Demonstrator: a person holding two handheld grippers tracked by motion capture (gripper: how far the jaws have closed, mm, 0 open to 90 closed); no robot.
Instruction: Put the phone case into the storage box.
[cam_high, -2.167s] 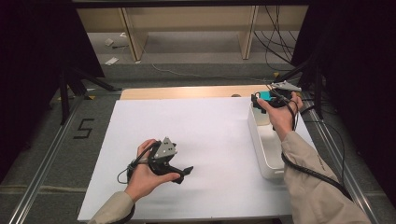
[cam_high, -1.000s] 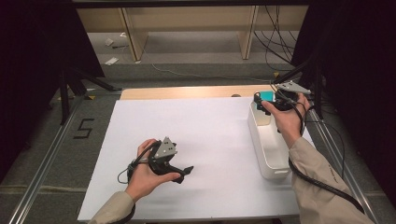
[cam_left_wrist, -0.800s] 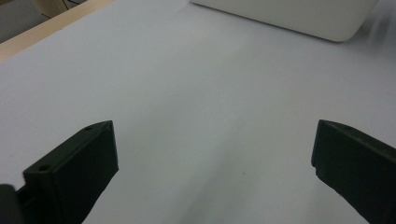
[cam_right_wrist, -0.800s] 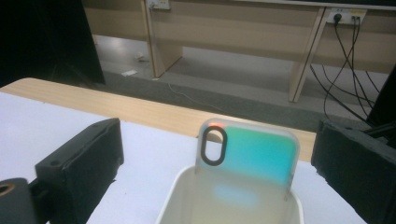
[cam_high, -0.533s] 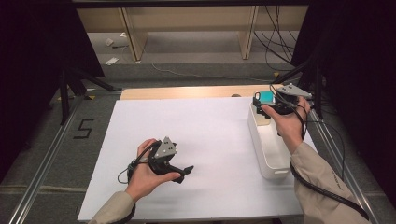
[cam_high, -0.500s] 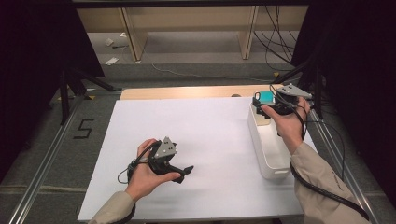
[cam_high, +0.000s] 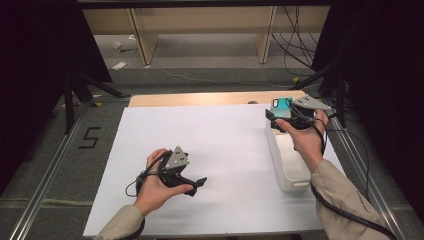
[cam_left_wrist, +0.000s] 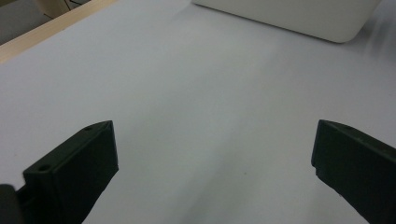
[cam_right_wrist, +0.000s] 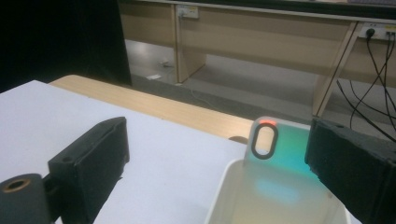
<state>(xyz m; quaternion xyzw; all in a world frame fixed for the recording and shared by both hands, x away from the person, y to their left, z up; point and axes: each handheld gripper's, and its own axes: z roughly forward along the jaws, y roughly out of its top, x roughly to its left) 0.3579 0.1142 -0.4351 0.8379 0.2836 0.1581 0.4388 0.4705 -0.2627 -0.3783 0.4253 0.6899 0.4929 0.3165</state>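
Right gripper (cam_high: 278, 118) jaws apart and just been narrowing around the teal board (cam_right_wrist: 264, 142), upright at the far end of the white bin (cam_high: 286, 165), far right. No contact yet. Off-centre closing could tip it against the bin wall.

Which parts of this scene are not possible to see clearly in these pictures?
- White bin: in the high view the right hand hides its far end.
- Teal card: in the right gripper view its lower part is behind the bin's rim; its right edge is behind a jaw.
- Right tool: in the high view, too small to judge contact with the card.
- Left tool: jaw bases cut off.
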